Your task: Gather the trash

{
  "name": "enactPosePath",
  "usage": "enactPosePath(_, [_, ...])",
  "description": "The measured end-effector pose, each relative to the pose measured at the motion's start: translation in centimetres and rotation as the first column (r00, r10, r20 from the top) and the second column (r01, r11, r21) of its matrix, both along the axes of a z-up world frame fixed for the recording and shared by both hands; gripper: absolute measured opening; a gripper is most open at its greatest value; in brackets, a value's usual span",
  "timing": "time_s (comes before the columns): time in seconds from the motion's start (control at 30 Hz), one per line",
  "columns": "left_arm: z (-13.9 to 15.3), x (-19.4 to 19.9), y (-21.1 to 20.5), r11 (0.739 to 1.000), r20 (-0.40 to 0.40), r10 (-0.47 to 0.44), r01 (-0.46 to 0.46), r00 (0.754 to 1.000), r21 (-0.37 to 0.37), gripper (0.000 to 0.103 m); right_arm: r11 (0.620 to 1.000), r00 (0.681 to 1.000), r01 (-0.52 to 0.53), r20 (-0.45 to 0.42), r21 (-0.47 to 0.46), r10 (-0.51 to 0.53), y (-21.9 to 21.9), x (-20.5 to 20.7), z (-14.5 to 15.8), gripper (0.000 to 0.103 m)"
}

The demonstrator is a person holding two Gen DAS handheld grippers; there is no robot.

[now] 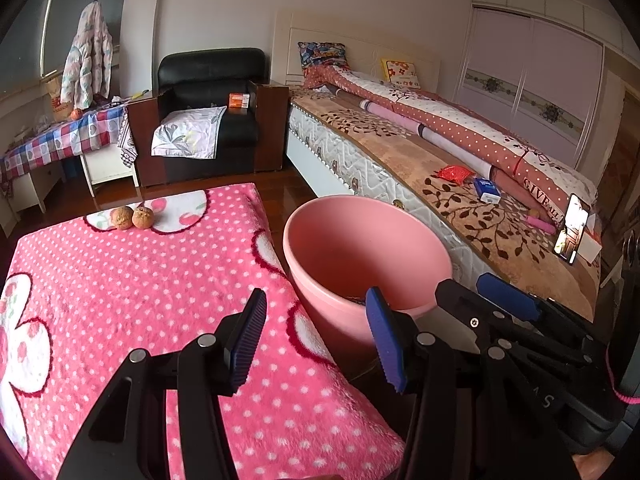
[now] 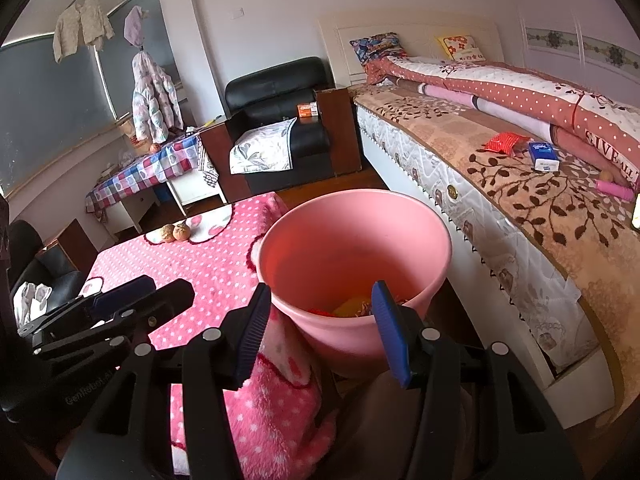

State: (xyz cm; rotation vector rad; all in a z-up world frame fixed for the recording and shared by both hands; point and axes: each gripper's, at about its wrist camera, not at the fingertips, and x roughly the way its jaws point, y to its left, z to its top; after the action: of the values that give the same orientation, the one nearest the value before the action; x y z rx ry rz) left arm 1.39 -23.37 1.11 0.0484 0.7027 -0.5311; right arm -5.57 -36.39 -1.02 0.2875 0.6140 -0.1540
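A pink bin (image 1: 368,248) stands on the floor between the pink dotted table (image 1: 120,280) and the bed; in the right wrist view the pink bin (image 2: 352,240) holds red and yellow trash (image 2: 352,306) at its bottom. My left gripper (image 1: 316,340) is open and empty over the table's right edge, near the bin rim. My right gripper (image 2: 320,332) is open and empty just above the bin's near rim. Two brown walnut-like balls (image 1: 132,218) lie at the table's far end. A red wrapper (image 1: 454,173) and a blue box (image 1: 486,190) lie on the bed.
The bed (image 1: 500,216) with a rolled quilt runs along the right, with a phone (image 1: 572,228) and a pink item (image 1: 540,224) on it. A black armchair (image 1: 208,116) with an orange box (image 1: 239,101) stands at the back. A checkered side table (image 1: 64,136) is at the left.
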Motion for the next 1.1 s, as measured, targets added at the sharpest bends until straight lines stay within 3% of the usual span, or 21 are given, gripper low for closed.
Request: enactPosePath(1.1, [-0.4,-0.6,-0.5,1.0,-0.004,-0.004,0.004,1.0,0.023,0.051,1.0,1.0,0.025,-0.009,-0.013,-0.025,-0.5,-0.9,-0.2,0.053])
